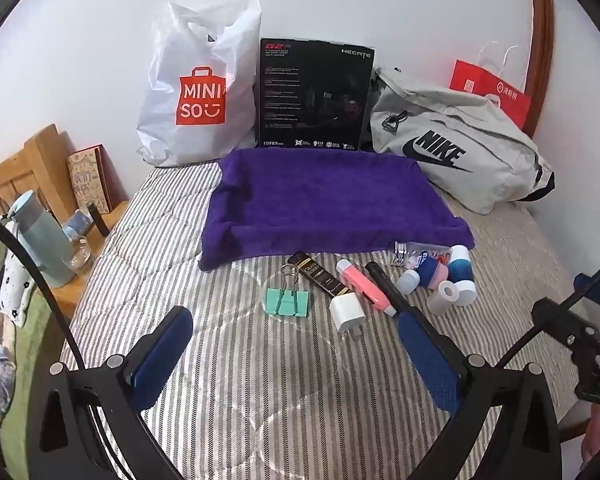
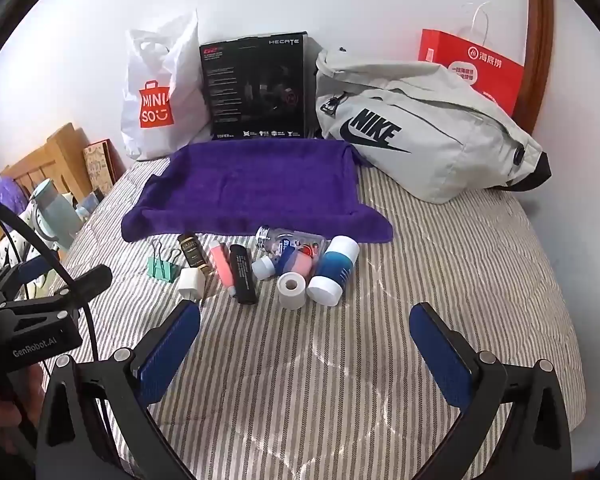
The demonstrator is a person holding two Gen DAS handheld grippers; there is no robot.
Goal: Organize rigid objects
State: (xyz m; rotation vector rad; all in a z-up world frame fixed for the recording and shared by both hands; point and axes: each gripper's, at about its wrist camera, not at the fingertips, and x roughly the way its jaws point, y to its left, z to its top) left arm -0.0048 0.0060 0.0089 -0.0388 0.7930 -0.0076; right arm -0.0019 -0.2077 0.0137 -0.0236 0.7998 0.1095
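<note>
Where striped quilt (image 2: 440, 264) meets fuzzy purple towel (image 2: 252, 184): small hard cylinders, both grippers (image 1: 296, 344) (image 2: 304, 340) spread apart, empty.

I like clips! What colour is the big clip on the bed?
The clip is mint green with silver wire handles, clearest in the left wrist view.

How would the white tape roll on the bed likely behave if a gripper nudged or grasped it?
The white tape roll lies on its side, so a nudge would probably roll it. It looks small and hollow, likely light. The soft striped bedding may damp rolling.
</note>
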